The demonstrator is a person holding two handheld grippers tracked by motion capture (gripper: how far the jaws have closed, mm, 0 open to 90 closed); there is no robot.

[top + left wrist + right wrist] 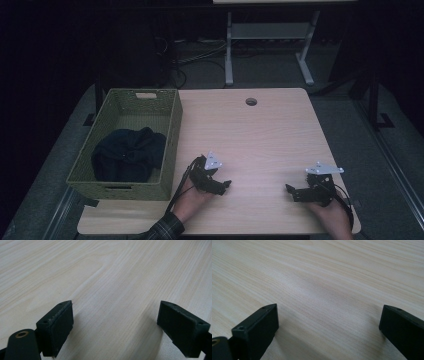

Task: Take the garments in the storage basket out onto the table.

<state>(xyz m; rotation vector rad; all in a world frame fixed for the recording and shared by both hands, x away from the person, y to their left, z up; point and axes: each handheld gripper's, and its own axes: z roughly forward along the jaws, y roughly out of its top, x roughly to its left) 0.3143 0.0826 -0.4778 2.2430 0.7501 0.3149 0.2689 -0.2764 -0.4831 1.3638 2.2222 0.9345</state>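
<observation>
Both grippers stand with jaws wide apart and nothing between them, only bare wood grain. The left gripper (pixel 223 186) sits at lower centre of the high view, the right gripper (pixel 291 192) at lower right, both low over the wooden table (pixel 260 135). Nearest the left gripper, at the left of the frame, a dark blue garment (pixel 127 154) lies bundled inside the green woven basket (pixel 170 145).
</observation>
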